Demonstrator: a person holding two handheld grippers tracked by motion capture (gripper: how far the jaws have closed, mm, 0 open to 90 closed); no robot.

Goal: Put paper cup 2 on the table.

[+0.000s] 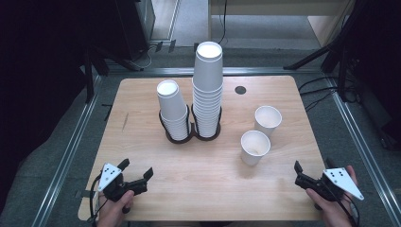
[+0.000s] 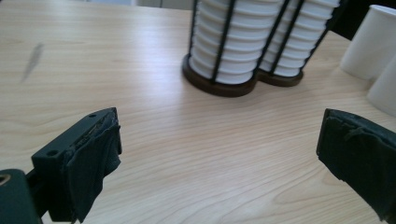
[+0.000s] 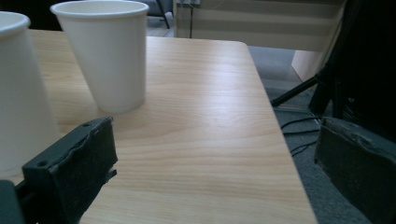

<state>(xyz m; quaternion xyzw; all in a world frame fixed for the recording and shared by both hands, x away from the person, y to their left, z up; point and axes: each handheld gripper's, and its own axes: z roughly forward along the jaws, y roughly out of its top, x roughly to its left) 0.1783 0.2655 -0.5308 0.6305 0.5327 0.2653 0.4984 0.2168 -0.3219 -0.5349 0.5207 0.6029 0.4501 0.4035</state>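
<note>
Wooden table point(image 1: 203, 161). Left gripper point(image 1: 137, 172) at near-left corner, jaws spread wide, nothing between them. Right gripper point(image 1: 298, 172) at near-right edge, jaws also spread, empty. Black double holder point(image 1: 190, 135) at table centre w/ two cup stacks: short stack point(image 1: 172, 109) on left, tall stack point(image 1: 207, 90) on right. Two loose paper cups upright, right of holder: near cup point(image 1: 254, 147), far cup point(image 1: 267, 121), just beside each other.

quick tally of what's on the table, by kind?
Loose paper cups: 2, near one and far one
Cup stacks: 2, short and tall
Dark double holder: 1
Total: 5
</note>
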